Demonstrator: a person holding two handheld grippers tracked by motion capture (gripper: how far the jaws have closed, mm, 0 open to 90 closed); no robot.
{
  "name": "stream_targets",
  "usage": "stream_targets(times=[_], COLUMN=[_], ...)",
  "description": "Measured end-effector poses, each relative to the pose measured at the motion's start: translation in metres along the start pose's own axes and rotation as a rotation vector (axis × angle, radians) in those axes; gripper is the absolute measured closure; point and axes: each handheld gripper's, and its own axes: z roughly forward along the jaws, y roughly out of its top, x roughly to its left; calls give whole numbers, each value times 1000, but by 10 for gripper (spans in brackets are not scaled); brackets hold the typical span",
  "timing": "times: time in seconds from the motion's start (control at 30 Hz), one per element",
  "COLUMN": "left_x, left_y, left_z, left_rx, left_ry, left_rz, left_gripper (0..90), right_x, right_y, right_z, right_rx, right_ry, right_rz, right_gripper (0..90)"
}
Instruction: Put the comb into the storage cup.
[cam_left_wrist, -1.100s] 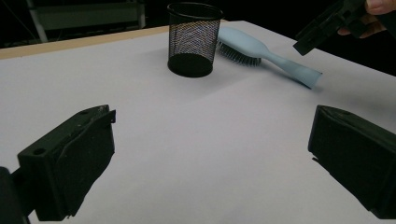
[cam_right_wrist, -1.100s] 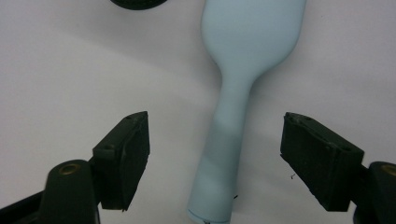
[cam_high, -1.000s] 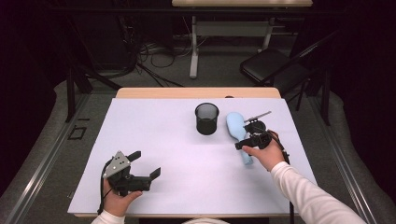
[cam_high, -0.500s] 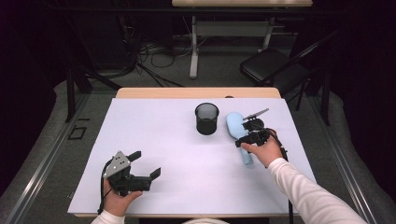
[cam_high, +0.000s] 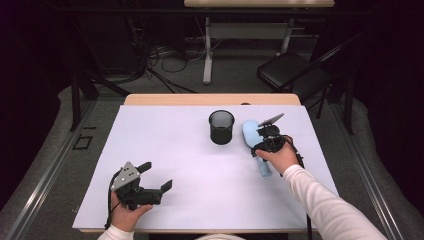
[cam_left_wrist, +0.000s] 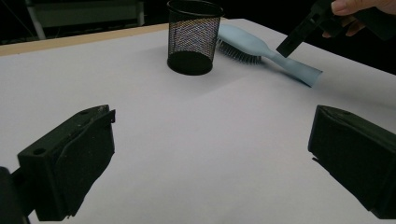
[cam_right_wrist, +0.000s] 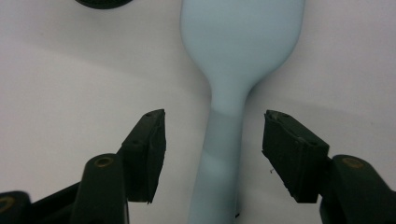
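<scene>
A: Right tool (cam_right_wrist: 212, 156) straddles the hairbrush (cam_right_wrist: 233, 93) handle, jaws just closing, not touching yet. Brush lies flat on the surface (cam_high: 165, 150), just right of the mesh cup (cam_high: 221, 127).

B: Risk?

A: Handle sits nearer the left pad, so it could twist or skid. Left tool (cam_high: 156, 176) apart, empty, well away from the cup.

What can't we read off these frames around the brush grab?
- Light blue plastic hairbrush: in the high view the right gripper and hand cover its neck; contact unclear there.
- Right gripper view: brush head cut off by the top edge; its handle end by the bottom edge.
- Black wire-mesh cup: contents too dark to tell in the high view.
- Brush bristles: partly behind the cup in the left gripper view.
</scene>
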Motion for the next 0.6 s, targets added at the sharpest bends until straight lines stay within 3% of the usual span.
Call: stream_targets(times=[0.13, 0.43, 0.6], left_x=[0, 0, 0], left_y=[0, 0, 0], left_z=[0, 0, 1], left_rx=[2, 3, 5], left_ry=[-1, -1, -3], left_rz=[1, 0, 0], left_gripper=[4, 4, 4], right_x=[0, 0, -2], right_y=[3, 9, 11], right_z=[5, 15, 20], right_rx=[29, 55, 54], right_ry=[-9, -29, -42], right_rz=[-1, 29, 21], right_gripper=[418, 439, 455])
